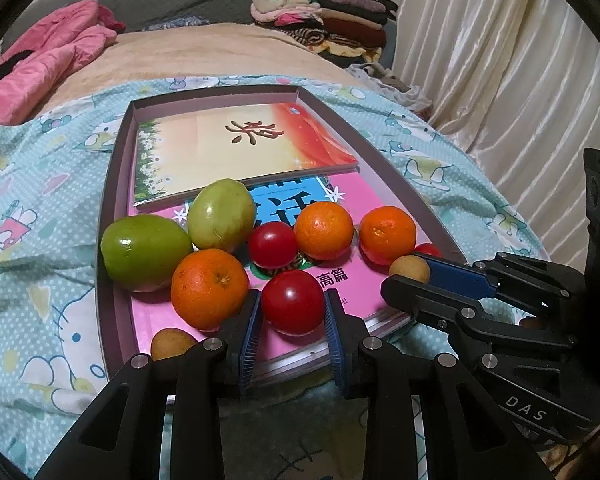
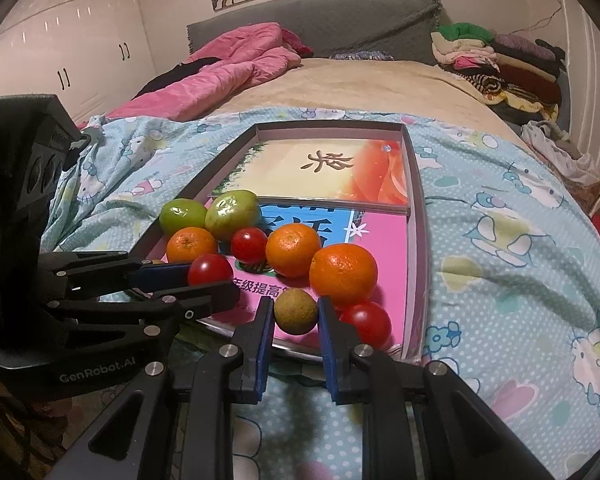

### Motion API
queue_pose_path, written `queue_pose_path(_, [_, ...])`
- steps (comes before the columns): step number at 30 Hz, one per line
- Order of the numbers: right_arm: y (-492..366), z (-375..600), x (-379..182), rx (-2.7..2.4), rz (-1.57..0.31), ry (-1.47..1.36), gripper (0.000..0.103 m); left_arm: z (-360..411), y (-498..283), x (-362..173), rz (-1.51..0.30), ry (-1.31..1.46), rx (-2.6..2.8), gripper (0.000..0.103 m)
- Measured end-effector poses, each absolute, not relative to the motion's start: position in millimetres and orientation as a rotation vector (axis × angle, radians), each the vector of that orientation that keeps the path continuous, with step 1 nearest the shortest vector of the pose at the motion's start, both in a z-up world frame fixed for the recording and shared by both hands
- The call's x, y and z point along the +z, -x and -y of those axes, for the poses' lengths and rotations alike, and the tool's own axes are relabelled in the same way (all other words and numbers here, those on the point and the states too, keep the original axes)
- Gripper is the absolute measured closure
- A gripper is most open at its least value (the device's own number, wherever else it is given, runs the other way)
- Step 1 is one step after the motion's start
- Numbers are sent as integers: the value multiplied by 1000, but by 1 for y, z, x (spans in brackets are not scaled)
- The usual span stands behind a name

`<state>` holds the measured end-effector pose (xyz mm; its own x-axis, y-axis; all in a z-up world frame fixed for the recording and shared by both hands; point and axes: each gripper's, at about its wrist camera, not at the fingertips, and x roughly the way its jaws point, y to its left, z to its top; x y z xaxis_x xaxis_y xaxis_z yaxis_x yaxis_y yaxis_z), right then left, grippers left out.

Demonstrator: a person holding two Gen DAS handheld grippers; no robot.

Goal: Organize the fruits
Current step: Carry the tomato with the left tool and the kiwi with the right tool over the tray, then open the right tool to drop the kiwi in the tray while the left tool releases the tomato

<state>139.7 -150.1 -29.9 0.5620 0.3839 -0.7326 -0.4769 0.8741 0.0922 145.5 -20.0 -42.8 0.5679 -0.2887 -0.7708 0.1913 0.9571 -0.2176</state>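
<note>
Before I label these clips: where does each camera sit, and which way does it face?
Left wrist: on the left gripper, facing up the bed over the tray; its fingers flank a tomato; right gripper at its right.
Right wrist: on the right gripper, same heading; fingers flank a brown fruit; left gripper at its left.
Shared: tray, fruits, both grippers.

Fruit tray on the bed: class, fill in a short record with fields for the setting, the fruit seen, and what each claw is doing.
setting: shallow tray on a patterned quilt, books inside
fruit: two green fruits, three oranges, red tomatoes, small brown fruits
left claw: jaws on either side of a red tomato; firm grip cannot be told
right claw: jaws on either side of a small brown fruit; firm grip cannot be told
</note>
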Motion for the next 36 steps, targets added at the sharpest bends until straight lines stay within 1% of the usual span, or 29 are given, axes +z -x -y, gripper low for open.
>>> queue_pose_path(26, [-138, 153, -27, 510, -822, 95, 80, 19, -143, -41, -928, 117, -276, 72])
queue_pose_path(28, [-137, 153, -26, 514, -816, 92, 73, 19, -143, -41, -928, 118, -276, 72])
queue_pose_path(29, [-137, 153, -25, 513, -816, 93, 65, 19, -143, -41, -927, 120, -276, 72])
queue_pose_path(30, [-136, 154, -24, 510, -811, 93, 61, 19, -143, -41, -928, 121, -276, 72])
queue_pose_path(36, [-135, 160, -17, 503, -774, 73, 60, 18, -143, -40, -930, 124, -275, 71])
